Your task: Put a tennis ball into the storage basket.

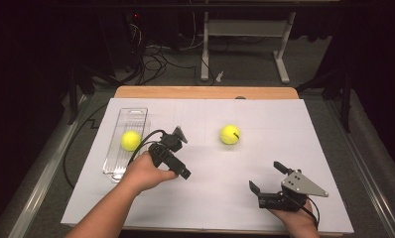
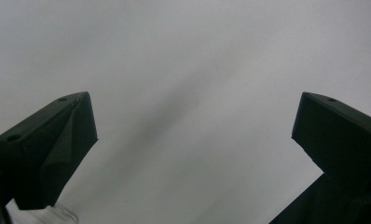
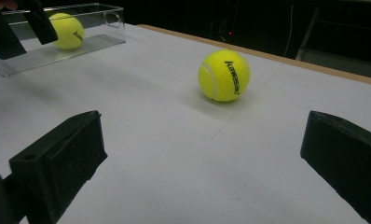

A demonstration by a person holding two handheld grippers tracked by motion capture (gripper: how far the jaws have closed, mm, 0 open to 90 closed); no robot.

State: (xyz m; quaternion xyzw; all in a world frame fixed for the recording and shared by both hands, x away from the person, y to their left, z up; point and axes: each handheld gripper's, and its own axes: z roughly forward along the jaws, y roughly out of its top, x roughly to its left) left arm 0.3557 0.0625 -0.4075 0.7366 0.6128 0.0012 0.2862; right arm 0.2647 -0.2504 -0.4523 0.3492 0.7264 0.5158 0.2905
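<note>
The loose tennis ball (image 1: 230, 134) sits on the white sheet (image 1: 265, 198) toward the middle of the table, well apart from the clear tray (image 1: 136, 112) at the left, in which a second tennis ball (image 1: 130, 140) already rests. It looks light and springy, with a felt cover that should give the jaws good purchase, but being round it will likely roll off at a nudge, so the sound hold is across its widest part, both jaws closing level on opposite sides. In the right gripper view the ball (image 3: 223, 75) lies ahead of the right gripper (image 3: 202, 154), whose jaws stand wide apart and empty, with bare sheet between it and the ball. The left gripper (image 1: 171, 154) hovers just beside the tray's right wall, its jaws also spread with nothing between them, pointing down at plain white surface. There is ample open room around the loose ball on every side; the sheet's far edge and the wooden table rim (image 1: 205, 92) beyond it are the nearest drop should the ball run. The tray's thin walls look rigid but light, and liable to slide if bumped.
</note>
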